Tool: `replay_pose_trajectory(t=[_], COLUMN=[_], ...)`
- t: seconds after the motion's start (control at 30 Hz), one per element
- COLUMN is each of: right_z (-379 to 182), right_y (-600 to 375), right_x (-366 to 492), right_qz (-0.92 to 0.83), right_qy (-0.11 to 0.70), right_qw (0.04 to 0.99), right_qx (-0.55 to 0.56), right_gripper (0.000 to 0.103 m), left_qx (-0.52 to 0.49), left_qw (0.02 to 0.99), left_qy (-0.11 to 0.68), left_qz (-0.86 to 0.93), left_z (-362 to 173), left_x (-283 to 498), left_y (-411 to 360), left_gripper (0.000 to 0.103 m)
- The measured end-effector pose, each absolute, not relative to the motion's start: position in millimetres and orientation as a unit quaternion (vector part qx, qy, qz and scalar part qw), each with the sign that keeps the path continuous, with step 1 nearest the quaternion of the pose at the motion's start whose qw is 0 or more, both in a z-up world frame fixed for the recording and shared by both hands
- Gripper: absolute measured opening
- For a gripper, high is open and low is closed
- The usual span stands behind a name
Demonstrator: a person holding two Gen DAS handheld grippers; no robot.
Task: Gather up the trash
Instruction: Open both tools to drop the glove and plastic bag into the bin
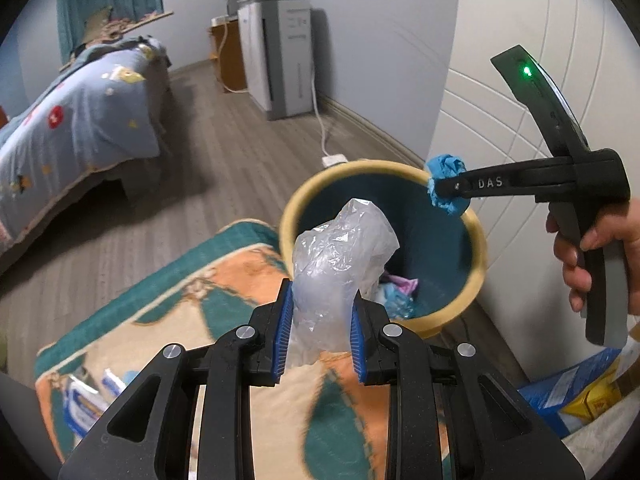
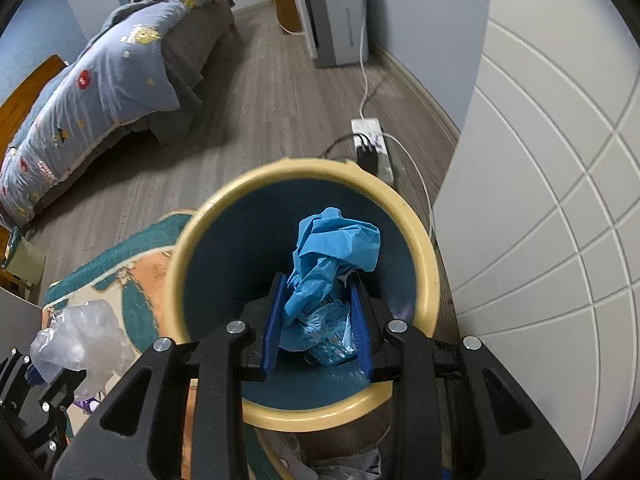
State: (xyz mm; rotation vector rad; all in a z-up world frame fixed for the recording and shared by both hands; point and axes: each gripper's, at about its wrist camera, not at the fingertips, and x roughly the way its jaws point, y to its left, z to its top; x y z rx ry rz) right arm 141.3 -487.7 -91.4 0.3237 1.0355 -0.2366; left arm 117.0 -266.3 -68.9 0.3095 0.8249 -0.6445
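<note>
Two loads, both pinched: R gripper clamps blue wad directly over bin mouth; L gripper grips clear plastic bag, short of near rim, over rug.

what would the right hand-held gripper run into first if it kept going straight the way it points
Most likely the dark inside of the trash bin. The right hand-held gripper, shut on the blue crumpled wad, points down into the bin's open mouth, with nothing else visibly in its way, though depth is hard to judge.

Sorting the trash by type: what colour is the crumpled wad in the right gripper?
Bright blue; the crumpled wad shows best in the right wrist view.
</note>
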Motion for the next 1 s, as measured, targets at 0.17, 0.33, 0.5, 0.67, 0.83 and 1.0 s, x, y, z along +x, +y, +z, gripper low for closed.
replay_pose_trajectory(t=[0.17,0.33,0.5,0.67,0.83,1.0], right_z=[-104.5,-107.7,-110.2,-109.0,-106.1,-100.6], right_y=[-499.1,-497.6,-492.9,-493.1,-491.7,-488.0], right_x=[135.9,135.6,140.2,141.0,141.2,141.4], right_qz=[-0.122,-0.118,-0.107,-0.103,-0.1,-0.096], right_qy=[0.509,0.513,0.515,0.509,0.503,0.494], right_qw=[0.834,0.832,0.834,0.839,0.843,0.85], right_qx=[0.174,0.176,0.166,0.166,0.162,0.157], right_gripper=[0.03,0.03,0.03,0.033,0.042,0.079], left_qx=[0.143,0.144,0.153,0.148,0.148,0.147], left_qw=[0.851,0.847,0.843,0.845,0.852,0.859], left_qy=[0.396,0.403,0.405,0.408,0.402,0.4], left_qz=[-0.313,-0.317,-0.32,-0.314,-0.301,-0.283], left_z=[-82.0,-96.7,-105.7,-108.8,-109.0,-107.2], left_x=[121.0,127.5,129.8,134.5,135.5,137.0], left_y=[-288.9,-307.1,-314.8,-313.6,-306.5,-296.7], left_gripper=[0.027,0.027,0.027,0.048,0.066,0.086])
